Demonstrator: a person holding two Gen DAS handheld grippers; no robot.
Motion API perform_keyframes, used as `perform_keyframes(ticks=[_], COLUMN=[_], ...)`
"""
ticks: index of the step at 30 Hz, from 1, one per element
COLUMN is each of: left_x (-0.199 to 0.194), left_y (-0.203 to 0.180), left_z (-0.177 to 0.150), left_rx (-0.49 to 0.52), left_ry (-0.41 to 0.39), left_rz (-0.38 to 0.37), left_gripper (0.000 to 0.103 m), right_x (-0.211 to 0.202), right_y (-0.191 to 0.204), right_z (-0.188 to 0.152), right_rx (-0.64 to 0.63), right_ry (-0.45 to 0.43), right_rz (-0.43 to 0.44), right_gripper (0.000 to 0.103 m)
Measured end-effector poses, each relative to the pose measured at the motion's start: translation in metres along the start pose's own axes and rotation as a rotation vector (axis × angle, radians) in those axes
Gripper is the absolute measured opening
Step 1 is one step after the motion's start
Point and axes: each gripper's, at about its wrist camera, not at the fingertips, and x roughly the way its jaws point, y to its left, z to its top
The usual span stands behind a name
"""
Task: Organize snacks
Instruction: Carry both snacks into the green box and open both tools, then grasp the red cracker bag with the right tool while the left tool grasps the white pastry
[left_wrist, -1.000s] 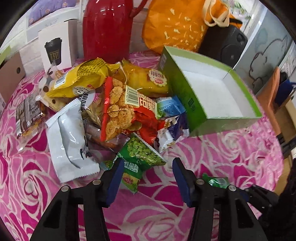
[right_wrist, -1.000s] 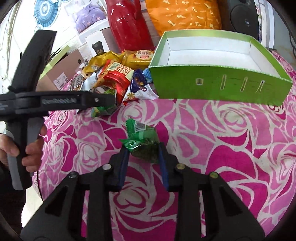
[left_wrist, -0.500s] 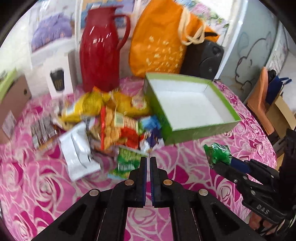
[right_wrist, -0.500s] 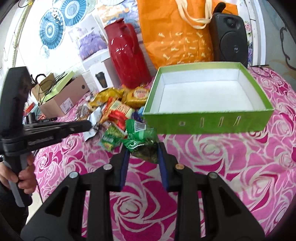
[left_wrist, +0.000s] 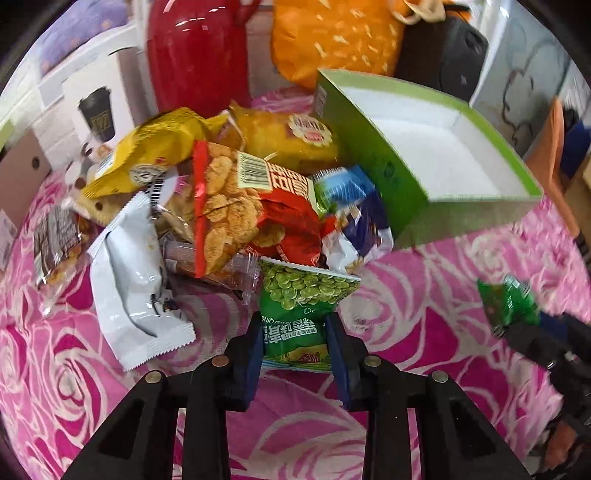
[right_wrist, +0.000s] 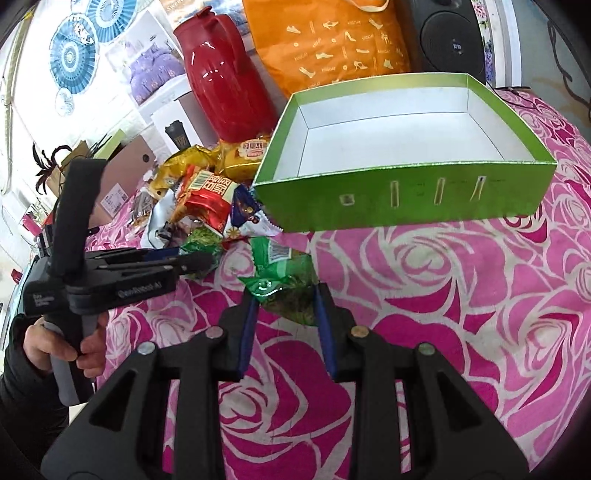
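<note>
Left gripper (left_wrist: 295, 345) has moved in, jaws clamping the green pea packet (left_wrist: 301, 306); right gripper (right_wrist: 286, 308) holds a green snack (right_wrist: 282, 282)

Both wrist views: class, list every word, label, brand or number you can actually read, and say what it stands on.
"GenRobot.AI": side of the left hand-held gripper, right wrist view.
"QING", upside down, part of a longer word: green pea packet between the left fingers.
Chinese characters: red chip bag and yellow snack bag; not transcribed.
Barcode digits, orange bag print, white box cup logo: too small or blurred.
</note>
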Motion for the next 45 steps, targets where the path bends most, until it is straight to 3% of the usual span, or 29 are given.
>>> perform_keyframes(ticks=[5, 8, 12, 15, 22, 24, 25, 26, 27, 28, 30, 32, 38, 42, 45], left_x=[-0.063, -0.102, -0.113, -0.091, -0.019, -0.007, -0.003, 0.000, 0.001, -0.002, -0.010, -0.018, -0.065, -0.111, -0.133], left_y=[-0.008, -0.028, -0.061, -0.083, -0.099, -0.100, -0.101, -0.100, -0.098, -0.095, -0.090, -0.083, -0.058, -0.030, -0.004], left_z=[0.003, 0.022, 0.055, 0.075, 0.097, 0.095, 0.094, 0.093, 0.092, 0.090, 0.087, 0.084, 0.069, 0.045, 0.022], left_rx=[-0.011, 0.031, 0.077, 0.109, 0.104, 0.111, 0.116, 0.117, 0.103, 0.090, 0.076, 0.051, 0.002, -0.048, -0.111], left_ry=[-0.136, -0.240, -0.319, -0.317, -0.186, -0.163, -0.151, -0.135, -0.123, -0.142, -0.183, -0.186, -0.276, -0.365, -0.381], left_rz=[-0.048, -0.075, -0.124, -0.105, -0.093, -0.102, -0.111, -0.113, -0.097, -0.076, -0.032, -0.017, 0.035, 0.130, 0.215], left_gripper=[0.031, 0.031, 0.031, 0.031, 0.032, 0.034, 0.043, 0.067, 0.079, 0.087, 0.087, 0.087, 0.087, 0.087, 0.087], right_x=[-0.015, -0.027, -0.032, -0.018, 0.020, 0.029, 0.031, 0.032, 0.031, 0.028, 0.022, 0.017, -0.015, -0.038, -0.048], right_y=[0.001, -0.004, -0.021, -0.039, -0.079, -0.084, -0.084, -0.084, -0.083, -0.082, -0.080, -0.078, -0.049, -0.023, -0.002], right_z=[0.019, 0.043, 0.078, 0.094, 0.100, 0.099, 0.098, 0.096, 0.094, 0.091, 0.089, 0.090, 0.091, 0.086, 0.076], right_rx=[-0.020, -0.017, -0.007, -0.002, 0.048, 0.044, 0.037, 0.029, 0.021, 0.012, -0.001, 0.007, -0.016, -0.037, -0.041], right_ry=[-0.057, -0.115, -0.178, -0.169, -0.087, -0.067, -0.061, -0.058, -0.066, -0.088, -0.109, -0.110, -0.153, -0.190, -0.209], right_rz=[0.015, 0.020, -0.036, -0.087, -0.139, -0.146, -0.149, -0.158, -0.172, -0.194, -0.196, -0.201, -0.210, -0.186, -0.152], right_gripper=[0.032, 0.033, 0.033, 0.033, 0.034, 0.040, 0.046, 0.065, 0.078, 0.082, 0.094, 0.099, 0.102, 0.102, 0.102])
